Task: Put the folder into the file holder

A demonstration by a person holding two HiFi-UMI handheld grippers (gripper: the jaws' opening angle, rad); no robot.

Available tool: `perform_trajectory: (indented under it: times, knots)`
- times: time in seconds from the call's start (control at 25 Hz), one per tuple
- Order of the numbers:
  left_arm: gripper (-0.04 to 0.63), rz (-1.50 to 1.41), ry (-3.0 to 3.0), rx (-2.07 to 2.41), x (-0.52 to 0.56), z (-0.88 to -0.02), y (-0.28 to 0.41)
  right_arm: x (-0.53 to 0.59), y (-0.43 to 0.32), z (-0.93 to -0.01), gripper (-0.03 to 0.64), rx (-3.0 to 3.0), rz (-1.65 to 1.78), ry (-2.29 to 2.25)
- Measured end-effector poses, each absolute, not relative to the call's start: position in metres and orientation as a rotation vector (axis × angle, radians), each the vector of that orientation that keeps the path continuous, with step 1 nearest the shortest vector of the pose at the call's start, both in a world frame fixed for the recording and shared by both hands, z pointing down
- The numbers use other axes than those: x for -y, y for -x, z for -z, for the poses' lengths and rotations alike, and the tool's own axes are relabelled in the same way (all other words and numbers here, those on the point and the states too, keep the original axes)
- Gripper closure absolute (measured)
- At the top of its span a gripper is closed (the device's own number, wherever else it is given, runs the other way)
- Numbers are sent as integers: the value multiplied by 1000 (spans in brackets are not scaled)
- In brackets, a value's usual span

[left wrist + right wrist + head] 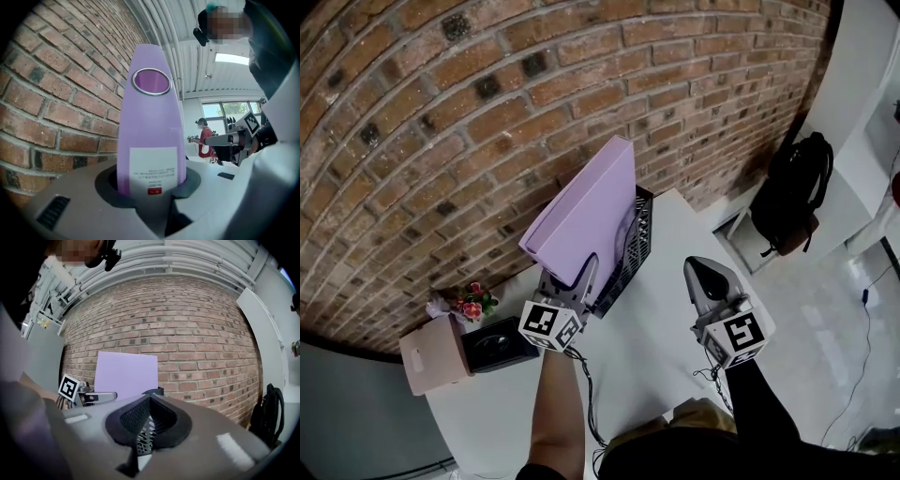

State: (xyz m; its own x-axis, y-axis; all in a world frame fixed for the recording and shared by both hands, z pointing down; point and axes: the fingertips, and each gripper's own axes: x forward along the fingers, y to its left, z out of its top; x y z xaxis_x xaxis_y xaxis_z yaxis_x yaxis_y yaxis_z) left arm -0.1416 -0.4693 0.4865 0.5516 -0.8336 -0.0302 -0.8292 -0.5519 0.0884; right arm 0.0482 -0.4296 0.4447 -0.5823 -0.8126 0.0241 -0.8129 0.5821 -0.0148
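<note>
A lilac folder (pixel 586 211) stands tilted on edge, its top leaning toward the brick wall. My left gripper (pixel 572 281) is shut on its lower spine, next to the white label (pixel 152 171). A black mesh file holder (pixel 639 234) stands on the white table just right of the folder. The folder's lower part is against the holder's near side; whether it is inside is hidden. My right gripper (pixel 701 272) hovers to the right of the holder, shut and with nothing in it. The right gripper view looks past the right gripper (pixel 140 437) to the folder (pixel 125 373) and the holder (pixel 153 391).
The white table (pixel 666 328) has a pink box (pixel 436 354), a black device (pixel 499 344) and small flowers (pixel 471 302) at its left. A brick wall (pixel 487 112) runs right behind. A black backpack (pixel 797 192) sits on the floor at the right.
</note>
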Motion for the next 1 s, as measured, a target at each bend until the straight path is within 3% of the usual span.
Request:
perform_trajectory:
  times: [1.0]
  knots:
    - [440,61,-2641,1425,468,-529,138,437,-37,-451,617,2773,-36,-1397]
